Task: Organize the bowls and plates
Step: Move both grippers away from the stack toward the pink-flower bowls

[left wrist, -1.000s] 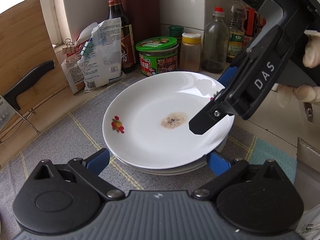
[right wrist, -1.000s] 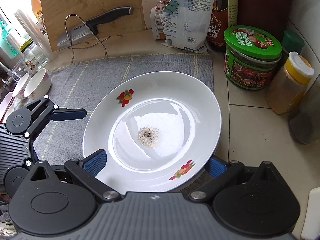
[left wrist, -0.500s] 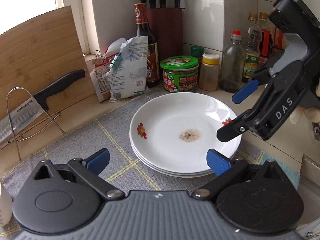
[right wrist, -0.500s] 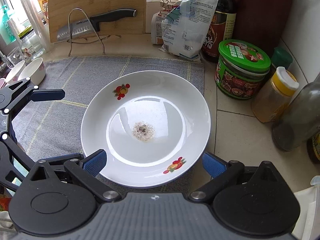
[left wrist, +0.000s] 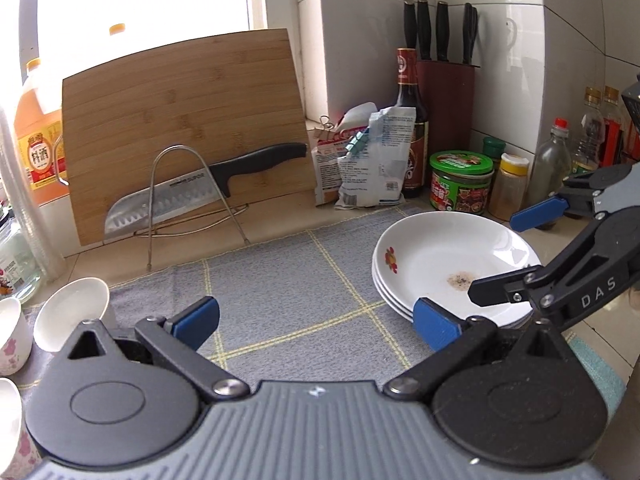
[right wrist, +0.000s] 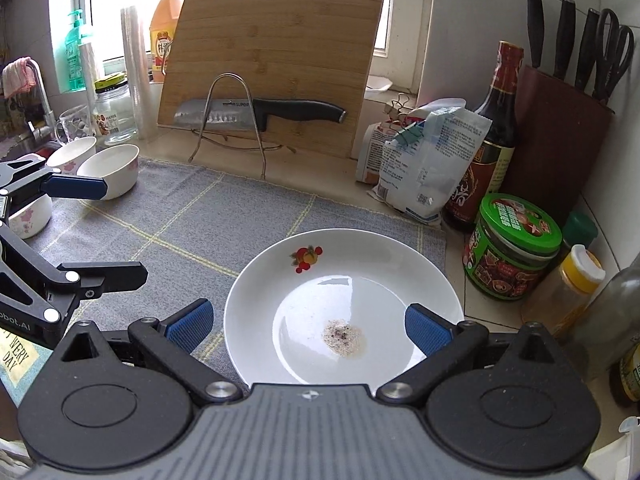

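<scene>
Left gripper [left wrist: 316, 318]: fingers spread wide, nothing between them, hanging over bare mat [left wrist: 280, 280]. Right gripper [right wrist: 307, 320]: also spread, empty, sitting above the near rim of the plate stack [left wrist: 448, 264], one blue pad each side of the plate but not touching it as far as I can tell.

Plates: three by my count from the left view, nested, at the right end of the mat near the green-lidded jar [right wrist: 514, 246]. Top plate [right wrist: 344, 300] has a speckled residue patch in its well and a red fruit print on the rim. Looks like the plate half of the job is done, stack sits square.

Bowls [right wrist: 108, 170]: loose group at the left end of the mat, well apart from the plates. At least three in the right view, one lying tilted on its side by the mat's edge, one or two with a pink flower print. Not stacked.

Judgement: the step in hand is the switch from plates to bowls. Next move falls to the left gripper, it's closer. Needs a rim pinch on one bowl, one finger inside and one outside, then nest it in another. Tilted bowl will likely roll when touched, so approach its rim squarely. Keep clear of the knife [left wrist: 208, 194] on the wire rack [left wrist: 188, 196] behind.
</scene>
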`<state>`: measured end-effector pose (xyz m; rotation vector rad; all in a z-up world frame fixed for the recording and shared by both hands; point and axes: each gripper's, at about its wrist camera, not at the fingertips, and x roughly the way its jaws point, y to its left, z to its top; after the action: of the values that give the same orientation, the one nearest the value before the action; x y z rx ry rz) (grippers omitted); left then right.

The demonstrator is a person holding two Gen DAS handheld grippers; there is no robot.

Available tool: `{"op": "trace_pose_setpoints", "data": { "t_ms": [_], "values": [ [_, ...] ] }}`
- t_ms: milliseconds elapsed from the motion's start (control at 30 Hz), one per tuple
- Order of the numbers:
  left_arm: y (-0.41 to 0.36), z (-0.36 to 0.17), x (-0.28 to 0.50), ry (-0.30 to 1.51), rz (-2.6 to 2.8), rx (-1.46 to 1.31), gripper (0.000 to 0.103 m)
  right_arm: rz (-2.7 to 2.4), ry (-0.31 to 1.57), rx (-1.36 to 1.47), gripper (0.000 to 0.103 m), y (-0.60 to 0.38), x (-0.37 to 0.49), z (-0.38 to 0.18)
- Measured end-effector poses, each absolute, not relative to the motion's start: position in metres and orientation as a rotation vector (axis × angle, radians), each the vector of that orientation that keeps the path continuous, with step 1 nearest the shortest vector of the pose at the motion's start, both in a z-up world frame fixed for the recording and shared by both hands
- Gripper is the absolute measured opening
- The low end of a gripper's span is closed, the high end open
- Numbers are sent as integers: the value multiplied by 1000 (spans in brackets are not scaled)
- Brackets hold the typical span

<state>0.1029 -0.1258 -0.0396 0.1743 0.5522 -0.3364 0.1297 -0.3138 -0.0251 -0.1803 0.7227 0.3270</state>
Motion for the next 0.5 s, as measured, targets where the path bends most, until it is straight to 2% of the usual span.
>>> {"op": "trace_pose_setpoints", "data": {
  "t_ms": [233,500],
  "values": [
    [-66,-40,94,564,-299,154,103,351,707,-198,103,-266,118,-32],
    [25,-34,84,628,-303,176,102,430,725,-234,103,-169,117,-46]
  ]
}}
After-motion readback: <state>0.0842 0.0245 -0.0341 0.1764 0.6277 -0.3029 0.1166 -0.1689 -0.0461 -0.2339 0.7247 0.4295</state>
